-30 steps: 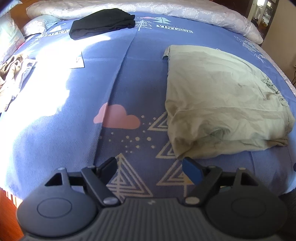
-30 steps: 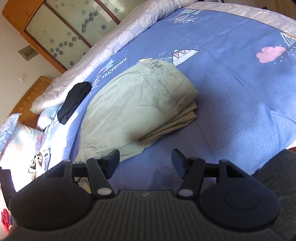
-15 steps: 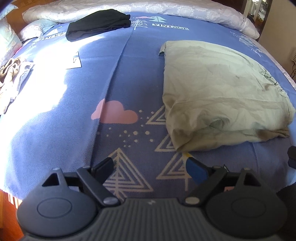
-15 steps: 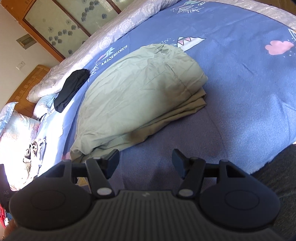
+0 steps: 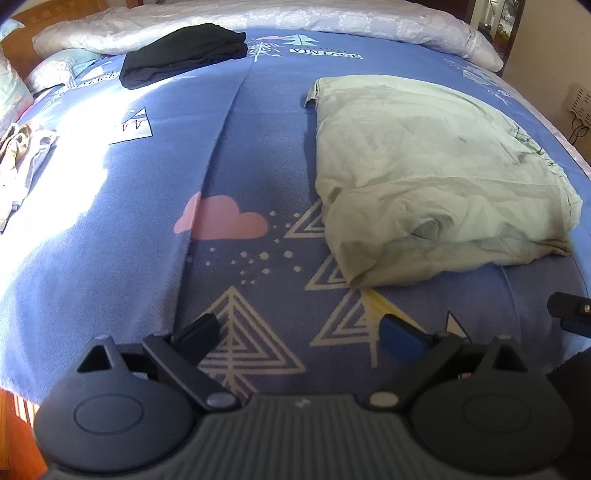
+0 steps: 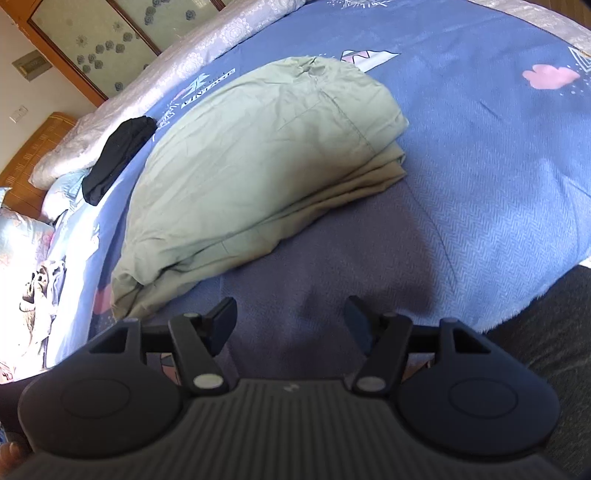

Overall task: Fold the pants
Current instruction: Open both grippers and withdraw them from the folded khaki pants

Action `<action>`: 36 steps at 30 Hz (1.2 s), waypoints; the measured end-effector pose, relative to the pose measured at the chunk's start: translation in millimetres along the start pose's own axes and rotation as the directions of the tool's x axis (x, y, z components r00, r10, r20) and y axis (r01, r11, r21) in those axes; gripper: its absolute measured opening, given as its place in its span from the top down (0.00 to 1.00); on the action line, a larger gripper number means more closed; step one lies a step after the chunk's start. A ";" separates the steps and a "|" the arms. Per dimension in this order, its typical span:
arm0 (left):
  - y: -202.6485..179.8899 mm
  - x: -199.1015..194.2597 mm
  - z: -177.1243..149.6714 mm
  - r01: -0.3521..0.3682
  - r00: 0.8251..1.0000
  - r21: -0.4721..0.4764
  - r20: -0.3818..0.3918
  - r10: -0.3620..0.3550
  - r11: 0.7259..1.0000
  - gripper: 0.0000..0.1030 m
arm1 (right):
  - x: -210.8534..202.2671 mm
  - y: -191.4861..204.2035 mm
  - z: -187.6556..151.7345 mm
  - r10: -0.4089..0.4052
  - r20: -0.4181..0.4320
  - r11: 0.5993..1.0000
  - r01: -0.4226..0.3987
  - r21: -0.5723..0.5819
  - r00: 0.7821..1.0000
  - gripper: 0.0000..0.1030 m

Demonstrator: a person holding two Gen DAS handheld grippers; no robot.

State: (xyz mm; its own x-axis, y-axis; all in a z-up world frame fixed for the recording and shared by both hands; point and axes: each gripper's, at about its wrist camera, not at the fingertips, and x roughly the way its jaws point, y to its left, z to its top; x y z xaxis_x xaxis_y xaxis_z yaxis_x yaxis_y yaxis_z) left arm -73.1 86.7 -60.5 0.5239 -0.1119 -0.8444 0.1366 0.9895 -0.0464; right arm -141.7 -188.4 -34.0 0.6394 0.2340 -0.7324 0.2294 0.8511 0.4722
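The pale green pants (image 5: 424, 177) lie folded into a thick stack on the blue patterned bedspread (image 5: 236, 155), at the right of the left wrist view. In the right wrist view the pants (image 6: 258, 166) lie ahead and left, layers showing at the near edge. My left gripper (image 5: 299, 330) is open and empty, above the bedspread, near and left of the stack's front corner. My right gripper (image 6: 290, 314) is open and empty, just short of the stack's near edge. A tip of the right gripper (image 5: 570, 308) shows at the right edge of the left wrist view.
A folded black garment (image 5: 184, 53) lies at the far side by the grey quilt (image 5: 295, 18); it also shows in the right wrist view (image 6: 118, 155). Crumpled clothes (image 5: 22, 151) lie at the left edge. A wooden headboard (image 6: 33, 147) and cabinet stand beyond.
Both grippers have drawn back slightly toward the near bed edge and stay open. The pants have not moved. The right gripper's tip has come into the left wrist view.
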 end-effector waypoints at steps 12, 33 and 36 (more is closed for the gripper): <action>1.1 0.9 -1.5 0.036 0.999 -0.009 -0.014 -0.036 0.999 0.00 | 4.4 5.8 -4.8 -0.015 0.008 1.000 0.015 -0.005 1.000 0.26; 23.0 -5.3 11.3 0.128 0.991 -0.102 -0.031 -0.132 0.987 0.00 | -11.7 -12.9 3.9 0.103 0.081 0.993 -0.108 0.057 0.991 0.18; 38.4 -21.8 31.4 0.206 0.979 -0.150 0.045 -0.201 0.967 0.00 | -27.7 -35.5 17.1 0.142 0.167 0.980 -0.162 0.115 0.976 0.18</action>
State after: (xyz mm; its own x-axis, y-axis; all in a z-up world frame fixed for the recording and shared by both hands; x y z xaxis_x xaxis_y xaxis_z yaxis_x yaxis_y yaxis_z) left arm -52.8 124.3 -27.1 0.5232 -0.3125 -0.7928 0.1138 0.9476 -0.2984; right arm -155.0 -233.1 -22.1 0.7787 0.2708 -0.5660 0.2056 0.7421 0.6379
